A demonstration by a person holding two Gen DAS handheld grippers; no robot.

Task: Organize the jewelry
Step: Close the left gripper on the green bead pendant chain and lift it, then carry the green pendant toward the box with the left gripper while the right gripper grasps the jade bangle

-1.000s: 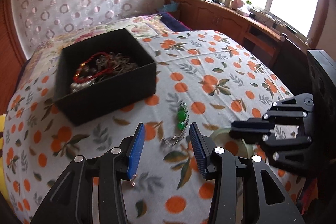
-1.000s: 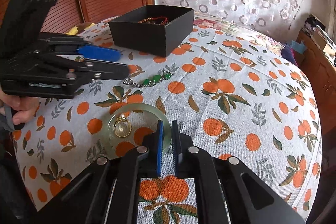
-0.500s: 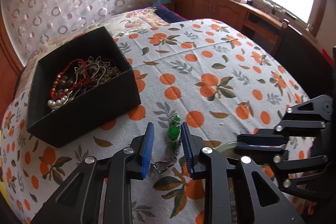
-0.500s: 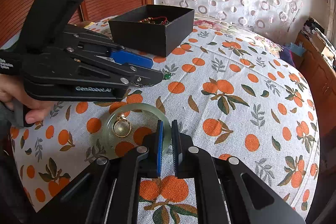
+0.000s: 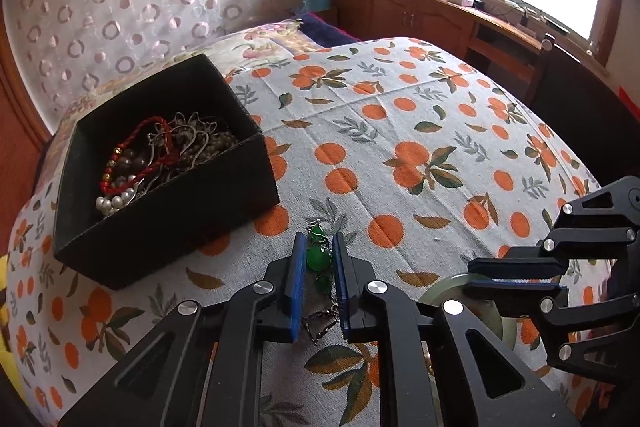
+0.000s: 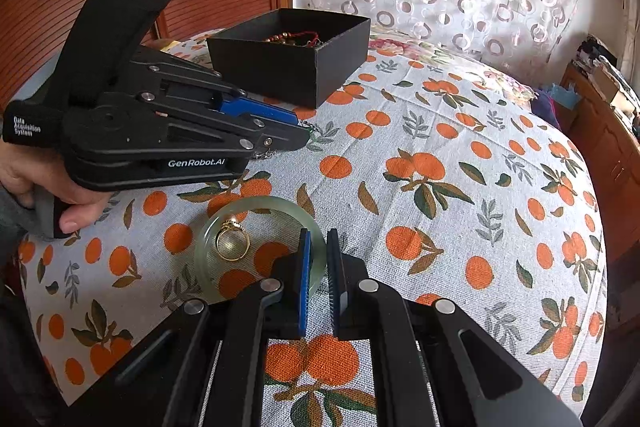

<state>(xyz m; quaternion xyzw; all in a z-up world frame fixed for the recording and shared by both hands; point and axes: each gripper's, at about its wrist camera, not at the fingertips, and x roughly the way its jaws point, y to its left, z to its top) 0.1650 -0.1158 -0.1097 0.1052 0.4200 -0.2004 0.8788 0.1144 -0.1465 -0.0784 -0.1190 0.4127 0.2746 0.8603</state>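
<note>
Where the orange-print bedspread (image 5: 400,131) stretches out under both my tools, the biggest thing resting on it is the black box (image 5: 160,195), open at the top and sitting toward the headboard side, with a curtain of ring patterns behind it. Inside it lies a tangle of jewelry: a red cord bracelet (image 5: 148,155), dark beads, silver wire pieces and a short run of pearls (image 5: 114,203) in the near corner.

My left gripper (image 5: 316,267) is down low just in front of the box, its blue pads narrowed around the green bead bracelet (image 5: 319,259). The green stones sit between the pads, close to touching both, and its silver chain trails back on the cloth beneath the tool. I cannot tell whether the pads actually pinch the stones.

My right gripper (image 6: 318,275) is off to the right of that, well apart from the box, drawn in narrow over the near rim of the pale jade bangle (image 6: 256,223), which lies flat on the cloth. The band passes between the blue pads; whether they press it I cannot tell.

Smallest of all, a gold ring (image 6: 233,245) lies inside the bangle's circle, near its far left inner edge.
</note>
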